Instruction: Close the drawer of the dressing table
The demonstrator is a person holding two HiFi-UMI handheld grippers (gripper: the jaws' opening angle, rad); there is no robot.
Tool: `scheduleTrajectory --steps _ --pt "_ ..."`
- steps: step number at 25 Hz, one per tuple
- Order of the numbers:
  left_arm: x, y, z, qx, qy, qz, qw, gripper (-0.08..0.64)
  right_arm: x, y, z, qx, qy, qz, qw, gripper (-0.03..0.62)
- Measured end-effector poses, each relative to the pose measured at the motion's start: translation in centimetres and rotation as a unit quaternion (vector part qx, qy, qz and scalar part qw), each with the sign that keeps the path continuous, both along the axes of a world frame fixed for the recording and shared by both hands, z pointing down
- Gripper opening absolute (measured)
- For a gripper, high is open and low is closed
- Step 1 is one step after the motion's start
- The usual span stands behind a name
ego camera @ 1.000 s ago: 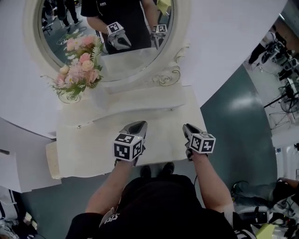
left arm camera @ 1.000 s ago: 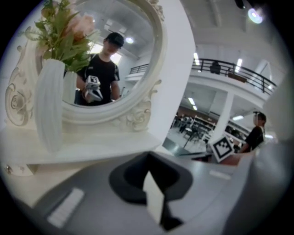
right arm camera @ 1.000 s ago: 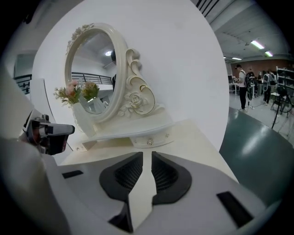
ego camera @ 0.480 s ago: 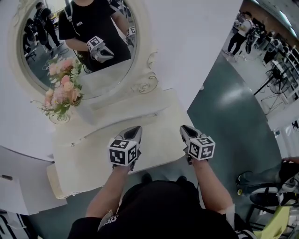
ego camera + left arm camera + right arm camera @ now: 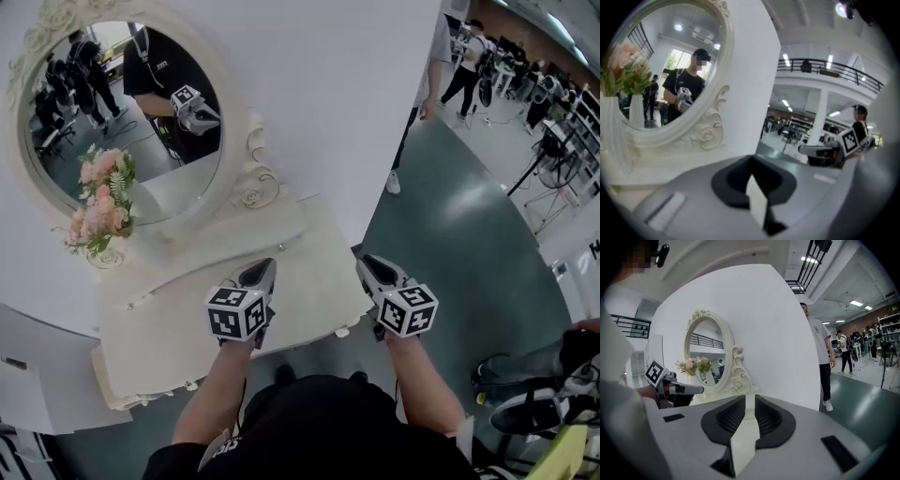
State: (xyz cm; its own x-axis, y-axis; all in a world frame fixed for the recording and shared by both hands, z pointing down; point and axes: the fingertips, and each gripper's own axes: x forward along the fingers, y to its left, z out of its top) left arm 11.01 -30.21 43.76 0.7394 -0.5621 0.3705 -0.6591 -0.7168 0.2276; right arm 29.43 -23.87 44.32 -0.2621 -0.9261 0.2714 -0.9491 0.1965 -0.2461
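A wide hall with a grey-green floor (image 5: 459,216) spreads to the right, where several people (image 5: 469,66) stand among stands and equipment. A tall white wall panel (image 5: 328,84) backs the cream dressing table (image 5: 309,272), whose long axis runs from lower left to upper right in the head view. Its top is plain and pale. An oval mirror (image 5: 112,112) in a carved scroll frame rises from the back edge and reflects the person with the grippers.

The drawer (image 5: 300,343) lies along the table's near edge, lengthwise with the table. Its front faces the person, toward the lower right of the picture, and looks flush under the top. A small knob (image 5: 342,331) pokes out.

The left gripper (image 5: 260,267) hangs above the tabletop with its pads pressed together on nothing. The right gripper (image 5: 366,263) is above the table's right end. Its jaws are opening, with a narrow gap and nothing in it. A pink bouquet (image 5: 94,211) stands in a vase at the mirror's left.
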Motion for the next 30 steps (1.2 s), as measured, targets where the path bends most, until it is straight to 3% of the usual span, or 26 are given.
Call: scheduleTrajectory --steps 8,13,16,22,30 --pt "6.3 1.5 -2.4 0.025 -0.006 -0.030 0.9992 0.009 5.2 2.5 -3.7 0.047 0.037 -0.067 0.996 0.037" --pt "11.0 3.8 -3.8 0.024 0.024 -0.035 0.9988 0.009 7.3 2.9 -5.9 0.073 -0.007 -0.089 0.993 -0.006" --pt "11.9 4.9 -4.6 0.040 0.019 -0.043 0.9981 0.009 7.6 3.1 -7.6 0.097 -0.002 -0.105 0.990 -0.006" --pt "7.4 4.9 -7.0 0.100 -0.013 -0.054 0.9934 0.009 5.3 3.5 -10.3 0.134 0.017 -0.113 0.984 -0.008" --pt "0.3 3.5 -8.5 0.129 -0.020 -0.078 0.9883 0.009 -0.3 3.0 -10.6 0.137 0.016 -0.120 0.983 -0.008"
